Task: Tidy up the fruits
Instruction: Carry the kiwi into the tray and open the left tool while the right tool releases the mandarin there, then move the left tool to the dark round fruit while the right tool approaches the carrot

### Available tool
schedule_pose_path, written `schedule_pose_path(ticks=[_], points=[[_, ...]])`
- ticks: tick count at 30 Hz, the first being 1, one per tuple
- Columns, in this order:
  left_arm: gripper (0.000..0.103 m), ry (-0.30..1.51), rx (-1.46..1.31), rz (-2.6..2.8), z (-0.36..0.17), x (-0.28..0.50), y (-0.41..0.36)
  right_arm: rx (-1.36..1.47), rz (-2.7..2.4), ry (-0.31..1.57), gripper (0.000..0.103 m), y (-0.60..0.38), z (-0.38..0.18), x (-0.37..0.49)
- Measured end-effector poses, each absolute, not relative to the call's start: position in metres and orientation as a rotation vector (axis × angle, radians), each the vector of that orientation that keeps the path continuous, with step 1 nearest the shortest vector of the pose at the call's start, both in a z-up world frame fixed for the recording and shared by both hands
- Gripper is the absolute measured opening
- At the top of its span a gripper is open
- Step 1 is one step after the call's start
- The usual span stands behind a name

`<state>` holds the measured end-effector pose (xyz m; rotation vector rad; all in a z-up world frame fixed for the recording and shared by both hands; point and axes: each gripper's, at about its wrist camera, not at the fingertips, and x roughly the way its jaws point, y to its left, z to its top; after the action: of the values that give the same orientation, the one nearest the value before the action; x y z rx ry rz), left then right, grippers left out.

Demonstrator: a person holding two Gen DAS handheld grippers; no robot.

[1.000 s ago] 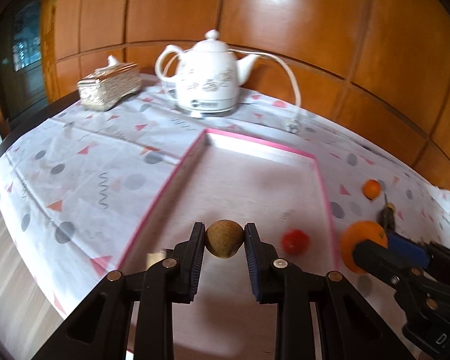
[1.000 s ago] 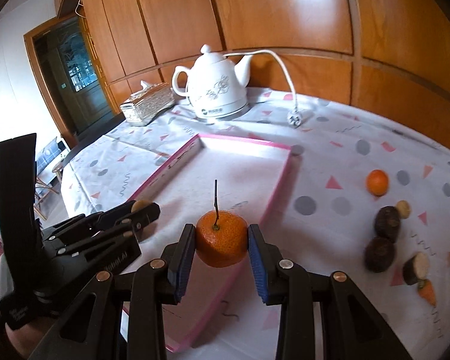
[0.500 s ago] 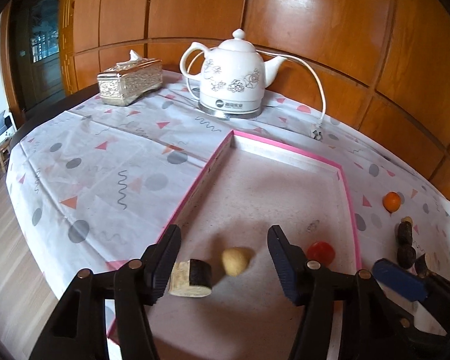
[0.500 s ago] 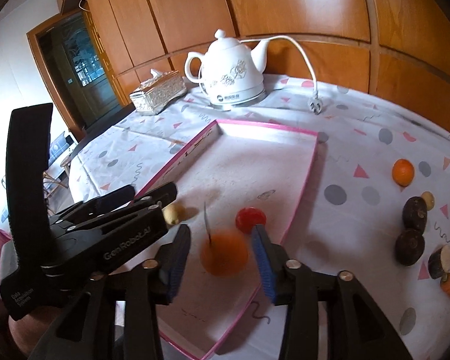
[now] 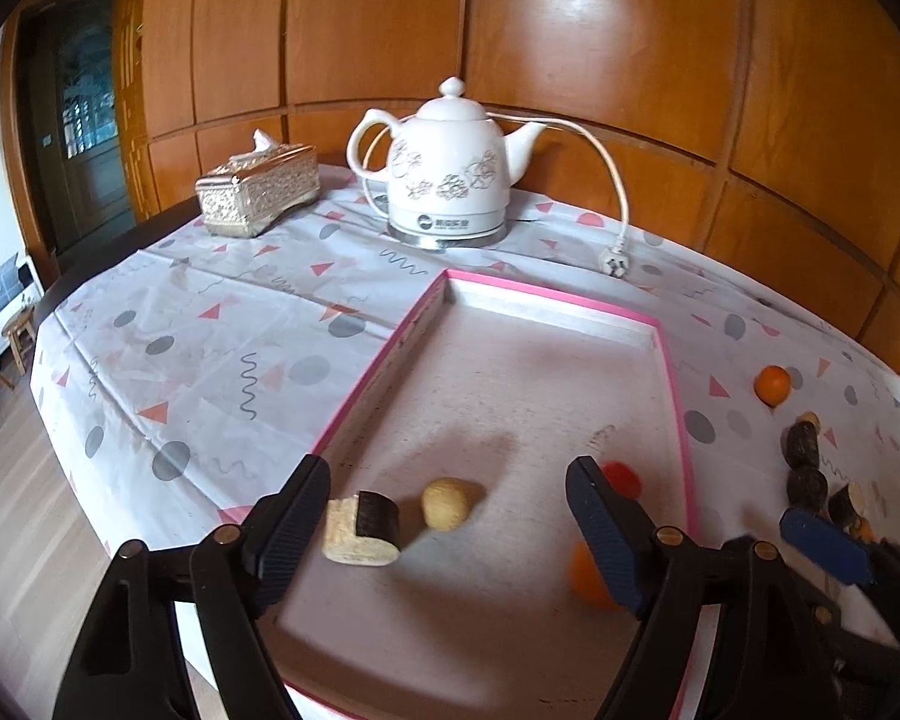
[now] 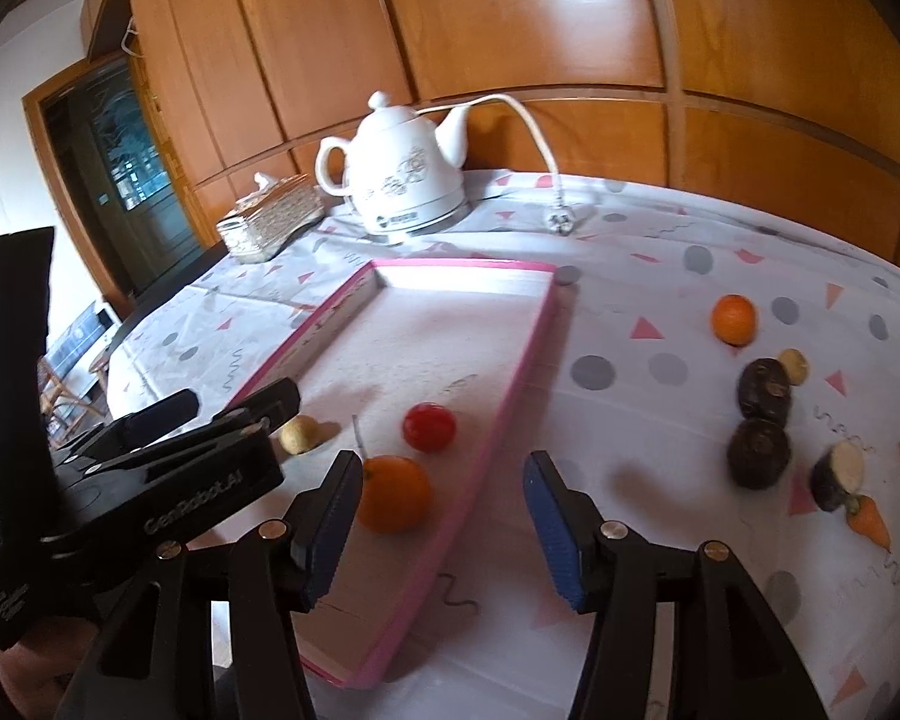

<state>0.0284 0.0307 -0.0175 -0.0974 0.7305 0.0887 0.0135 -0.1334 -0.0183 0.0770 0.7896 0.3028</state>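
Observation:
A pink-rimmed tray (image 5: 384, 360) (image 6: 528, 354) lies on the table. In it lie a tan round fruit (image 5: 445, 502) (image 6: 298, 434), a cut dark-skinned piece (image 5: 361, 530), a red fruit (image 5: 624, 477) (image 6: 429, 426) and a stemmed orange (image 6: 392, 501) (image 5: 588, 577). My left gripper (image 5: 447, 534) is open and empty above the tray's near end. My right gripper (image 6: 441, 534) is open and empty, just right of the orange. On the cloth to the right lie a small orange (image 6: 733, 318) (image 5: 772, 384), two dark fruits (image 6: 765, 387), a cut piece (image 6: 837, 474) and a carrot bit (image 6: 869, 519).
A white electric kettle (image 5: 447, 177) (image 6: 405, 180) with cord and plug (image 5: 615, 264) stands behind the tray. A silver tissue box (image 5: 258, 192) (image 6: 273, 219) sits at the back left. Wood panelling rises behind the table; the table edge drops off at left.
Both grippers opened and pulled back. The left let go of the tan fruit and the right let go of the stemmed orange; both fruits now lie in the tray.

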Motion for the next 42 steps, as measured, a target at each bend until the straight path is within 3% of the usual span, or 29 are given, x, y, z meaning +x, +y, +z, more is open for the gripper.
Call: schedule_pose_path(ticks=[13,42], points=[[0.082,0.697,-0.004,0.017,-0.005,0.013,-0.005,0.093,0.182,0.731,0.057,-0.188,-0.011,-0.002],[0.083,0.731,0.07,-0.315,-0.005,0.003,-0.088,0.249,-0.177,0.826,0.057,-0.349,-0.04,-0.023]])
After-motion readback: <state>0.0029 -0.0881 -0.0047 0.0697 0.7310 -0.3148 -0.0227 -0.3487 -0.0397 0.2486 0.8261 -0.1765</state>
